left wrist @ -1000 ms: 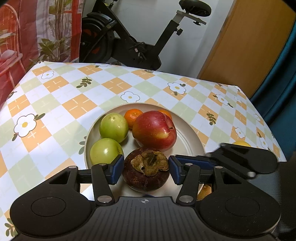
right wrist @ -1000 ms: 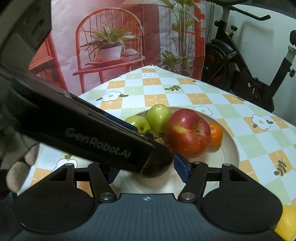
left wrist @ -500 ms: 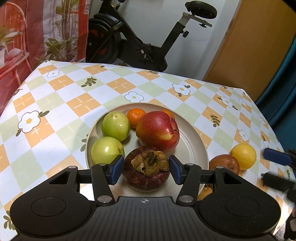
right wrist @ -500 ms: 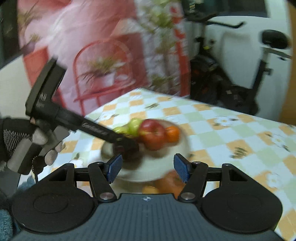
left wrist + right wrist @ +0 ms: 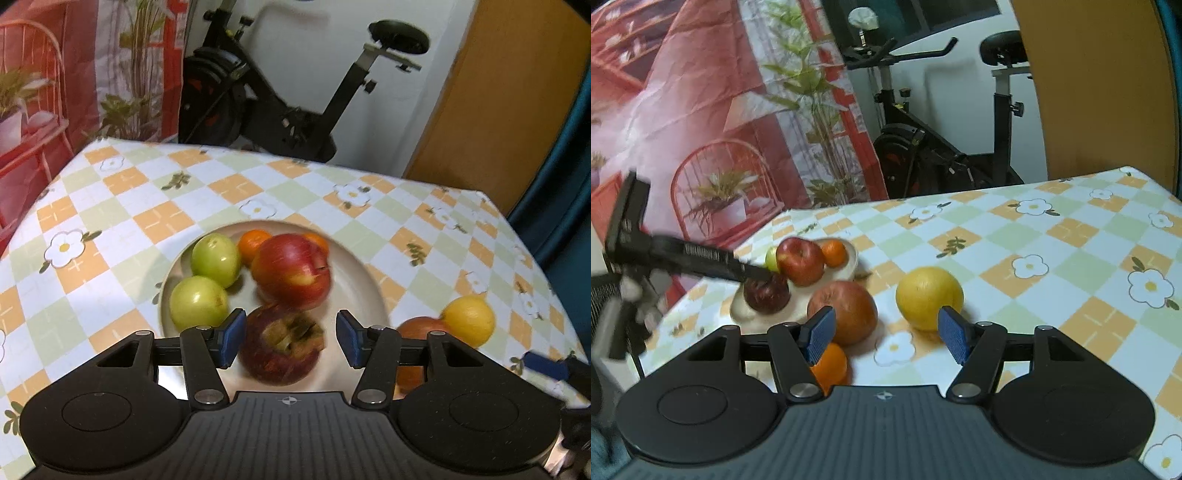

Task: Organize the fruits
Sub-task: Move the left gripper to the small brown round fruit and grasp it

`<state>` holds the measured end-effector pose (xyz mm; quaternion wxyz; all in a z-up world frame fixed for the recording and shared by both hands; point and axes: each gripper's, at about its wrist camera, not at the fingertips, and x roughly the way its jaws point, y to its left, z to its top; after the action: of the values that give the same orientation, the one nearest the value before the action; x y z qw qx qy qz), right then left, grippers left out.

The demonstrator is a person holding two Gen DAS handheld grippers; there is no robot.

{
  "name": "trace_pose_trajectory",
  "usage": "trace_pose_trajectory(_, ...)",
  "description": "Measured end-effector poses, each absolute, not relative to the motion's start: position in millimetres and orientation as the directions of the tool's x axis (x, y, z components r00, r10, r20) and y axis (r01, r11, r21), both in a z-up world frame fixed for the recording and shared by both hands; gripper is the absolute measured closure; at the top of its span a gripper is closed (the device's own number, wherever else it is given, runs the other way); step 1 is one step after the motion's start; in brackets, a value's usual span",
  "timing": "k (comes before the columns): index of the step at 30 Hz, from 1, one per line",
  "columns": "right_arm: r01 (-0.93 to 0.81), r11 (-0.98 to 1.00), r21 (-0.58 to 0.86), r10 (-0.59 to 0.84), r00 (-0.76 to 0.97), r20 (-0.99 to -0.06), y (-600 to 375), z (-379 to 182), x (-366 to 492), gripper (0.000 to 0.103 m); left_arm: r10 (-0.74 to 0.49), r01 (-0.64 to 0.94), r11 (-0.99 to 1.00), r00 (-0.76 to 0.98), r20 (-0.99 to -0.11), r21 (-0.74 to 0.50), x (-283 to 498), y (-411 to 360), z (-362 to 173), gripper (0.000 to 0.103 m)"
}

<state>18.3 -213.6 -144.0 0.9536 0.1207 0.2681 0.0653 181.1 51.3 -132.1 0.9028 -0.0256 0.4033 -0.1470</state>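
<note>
A dark mangosteen rests on the cream plate between the pads of my left gripper. The left pad is at its skin; a gap shows at the right pad, so the gripper is open. Also on the plate are a red apple, two green fruits and a small orange. My right gripper hovers open and empty over the tablecloth. A brownish-red apple lies just beyond its left pad, a yellow citrus beyond its right pad, and a small orange under its left finger.
The checked tablecloth stretches to the right of the loose fruit. An exercise bike and a red printed backdrop stand behind the table. The table's far edge is close behind the plate.
My right gripper swung away from the plate to the loose fruit on the right. My left gripper drew back slightly, and a gap opened at the mangosteen's right side.
</note>
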Motion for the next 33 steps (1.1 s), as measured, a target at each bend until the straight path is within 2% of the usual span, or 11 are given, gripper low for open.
trace_pose_trajectory(11,-0.167,0.967,0.191,0.243,0.824,-0.512,-193.5,-156.6,-1.0,0.038,-0.337,0.255,0.941,0.707,-0.622,-0.221,124.4,21.4,-123.6,0.048)
trace_pose_trajectory(15,-0.193,0.964,0.182,0.262,0.801,-0.538,-190.3,-163.8,-8.8,0.046,-0.337,0.248,0.942,0.718,-0.609,-0.227,102.0,17.3,-134.1,0.048)
trace_pose_trajectory(18,-0.207,0.96,0.187,0.278,0.781,-0.559,-185.2,-171.4,-16.3,0.052,-0.322,0.27,0.946,0.729,-0.604,-0.179,86.2,11.8,-138.1,0.048)
trace_pose_trajectory(23,-0.225,0.958,0.179,0.287,0.772,-0.567,-178.8,-172.4,-23.3,0.058,-0.321,0.286,0.946,0.759,-0.566,-0.153,69.2,11.2,-137.2,0.048)
trace_pose_trajectory(28,-0.246,0.953,0.178,0.303,0.753,-0.585,-173.9,-175.6,-22.9,0.066,-0.314,0.278,0.948,0.757,-0.573,-0.152,67.1,11.4,-142.9,0.048)
trace_pose_trajectory(33,-0.239,0.953,0.184,0.301,0.736,-0.607,-174.2,-180.4,-20.3,0.066,-0.312,0.261,0.95,0.739,-0.597,-0.174,67.1,15.3,-151.7,0.048)
